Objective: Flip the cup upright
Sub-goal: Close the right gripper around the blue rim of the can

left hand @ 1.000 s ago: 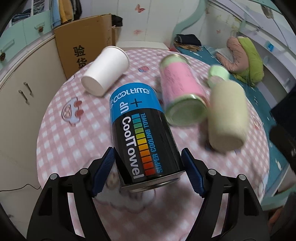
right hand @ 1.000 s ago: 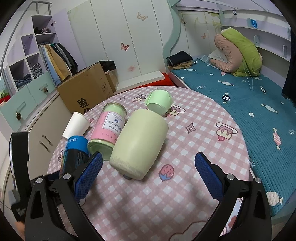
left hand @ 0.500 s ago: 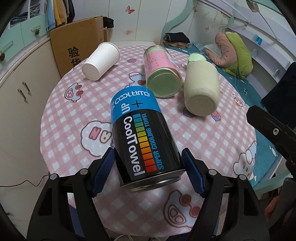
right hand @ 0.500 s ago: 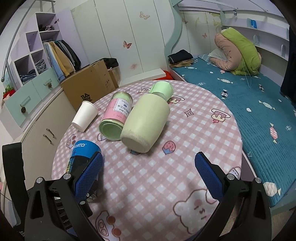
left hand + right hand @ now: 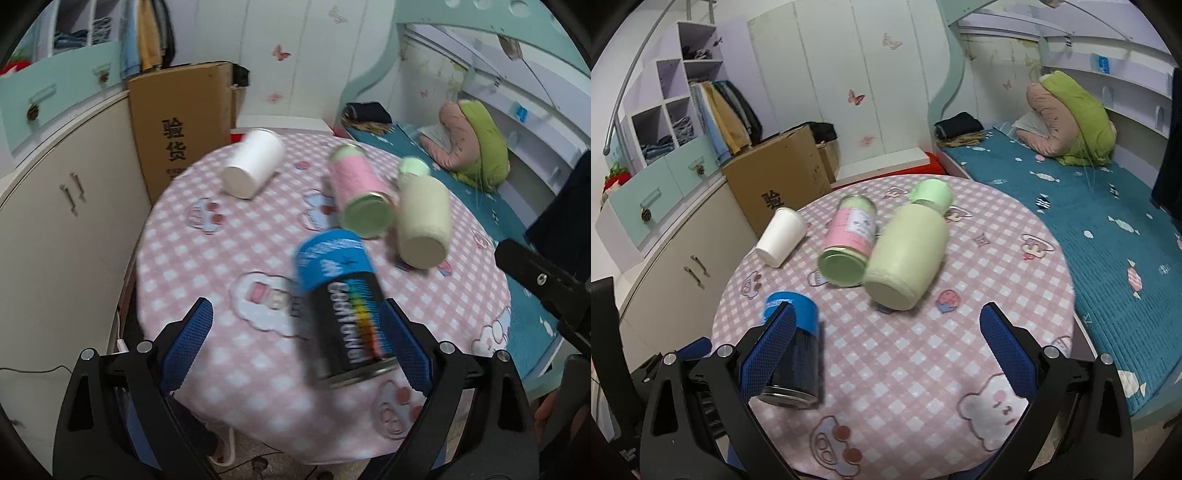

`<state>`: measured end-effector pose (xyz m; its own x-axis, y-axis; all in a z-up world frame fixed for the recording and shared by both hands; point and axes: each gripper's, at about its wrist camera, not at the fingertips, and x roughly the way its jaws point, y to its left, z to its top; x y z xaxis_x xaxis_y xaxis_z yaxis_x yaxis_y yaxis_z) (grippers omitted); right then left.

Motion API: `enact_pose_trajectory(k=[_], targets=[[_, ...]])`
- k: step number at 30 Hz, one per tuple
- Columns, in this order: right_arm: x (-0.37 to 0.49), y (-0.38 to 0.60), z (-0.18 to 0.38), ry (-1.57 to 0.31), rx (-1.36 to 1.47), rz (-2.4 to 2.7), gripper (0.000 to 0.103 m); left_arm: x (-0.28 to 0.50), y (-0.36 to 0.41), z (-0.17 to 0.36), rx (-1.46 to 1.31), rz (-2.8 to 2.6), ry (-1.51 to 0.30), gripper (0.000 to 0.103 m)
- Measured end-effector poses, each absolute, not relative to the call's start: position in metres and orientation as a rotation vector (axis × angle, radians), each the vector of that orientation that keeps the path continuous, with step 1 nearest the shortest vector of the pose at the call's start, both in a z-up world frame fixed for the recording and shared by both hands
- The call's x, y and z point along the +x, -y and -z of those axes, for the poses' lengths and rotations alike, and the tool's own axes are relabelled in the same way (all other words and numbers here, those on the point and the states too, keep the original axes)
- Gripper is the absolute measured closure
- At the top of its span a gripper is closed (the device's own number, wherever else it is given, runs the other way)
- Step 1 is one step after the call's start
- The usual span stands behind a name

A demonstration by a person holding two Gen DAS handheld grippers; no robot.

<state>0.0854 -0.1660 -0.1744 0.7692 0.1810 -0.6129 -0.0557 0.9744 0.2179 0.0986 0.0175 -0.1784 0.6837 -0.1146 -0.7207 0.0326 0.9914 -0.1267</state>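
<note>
Pink checked cloth covers the round worktop (image 5: 979,280) in front of you, with a teal bed (image 5: 1108,221) to its right and a cardboard box (image 5: 783,177) behind it by the cupboards.

Your left tongs (image 5: 295,347) are spread wide and grip nothing. The blue-and-black can (image 5: 341,310) sits tilted between them, blurred, its blue end pointing away from you and its metal rim toward you. It lies against or just beside the right-hand blue pad (image 5: 404,347), and well apart from the other pad; you cannot tell from the blur whether it touches.

Your right tongs (image 5: 886,350) are also released, hovering over the near part of the cloth with nothing between the pads. From that view the can (image 5: 792,354) shows just behind the left-hand pad.

Farther back, the white paper cup (image 5: 253,168) lies on its side near the box, base toward you. The pink canister (image 5: 360,195) and the pale green bottle (image 5: 423,218) lie side by side, touching or nearly so, both with their bases toward you; the bottle's green cap (image 5: 932,192) points to the far edge.
</note>
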Motion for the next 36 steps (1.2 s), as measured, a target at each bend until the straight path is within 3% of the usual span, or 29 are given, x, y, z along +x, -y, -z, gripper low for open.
enact_pose_trajectory(k=[7, 19, 22, 29, 36], targets=[[0.113, 0.121, 0.196, -0.812, 0.196, -0.233, 0.007, 0.104, -0.080, 0.178, -0.156, -0.045, -0.796, 0.011], [0.160, 0.073, 0.237, -1.028, 0.236, -0.351, 0.007, 0.118, -0.106, 0.197, -0.145, -0.038, -0.844, 0.011], [0.168, 0.071, 0.240, -1.053, 0.233, -0.362, 0.011, 0.122, -0.110, 0.199, -0.151, -0.032, -0.850, 0.011], [0.175, 0.066, 0.236, -1.059, 0.202, -0.380, 0.039, 0.128, -0.115, 0.199, -0.161, -0.032, -0.851, 0.011], [0.168, 0.066, 0.216, -0.969, 0.133, -0.364, 0.039, 0.131, -0.110, 0.193, -0.170, -0.010, -0.840, 0.011]])
